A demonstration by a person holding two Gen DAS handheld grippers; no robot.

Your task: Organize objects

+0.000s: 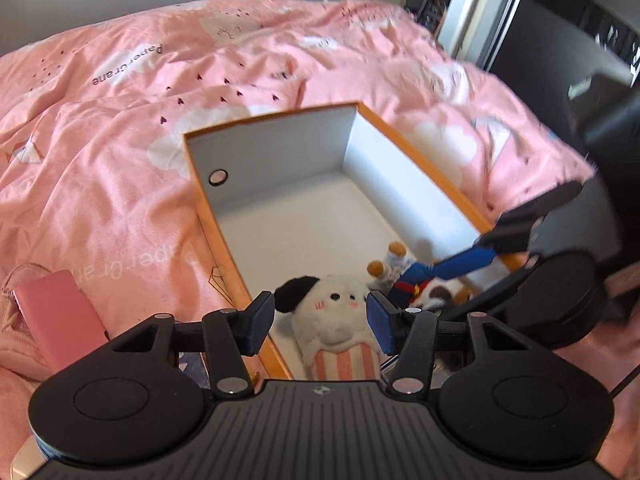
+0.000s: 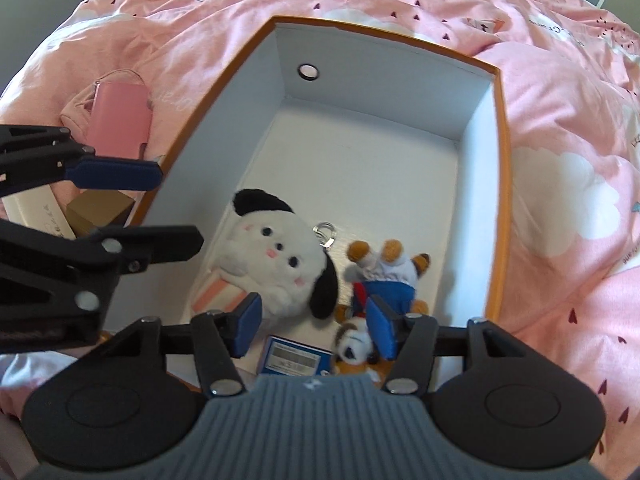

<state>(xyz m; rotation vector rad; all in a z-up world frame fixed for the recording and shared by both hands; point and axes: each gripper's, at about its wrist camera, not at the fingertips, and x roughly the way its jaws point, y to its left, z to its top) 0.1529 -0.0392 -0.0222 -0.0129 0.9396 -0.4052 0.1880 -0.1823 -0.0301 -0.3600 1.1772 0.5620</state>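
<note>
An open orange box (image 2: 502,160) with a white inside lies on the pink bed. In it are a white plush dog (image 2: 276,264) with black ears and a small brown-and-white dog toy (image 2: 394,280) in blue clothes. My right gripper (image 2: 314,326) hangs open over the box's near end, above both toys, with nothing pressed between its pads. In the left wrist view one of its fingers (image 1: 472,258) reaches down to the small dog toy (image 1: 416,284). My left gripper (image 1: 320,326) is open above the white plush dog (image 1: 336,320) and holds nothing. It hovers over the box's left wall.
A blue-edged card (image 2: 294,360) and a metal clasp (image 2: 326,234) also lie in the box. Outside its left wall are a pink case (image 2: 120,116), a white carton (image 2: 32,208) and a brown box (image 2: 100,208). A rumpled pink duvet (image 1: 120,120) surrounds everything.
</note>
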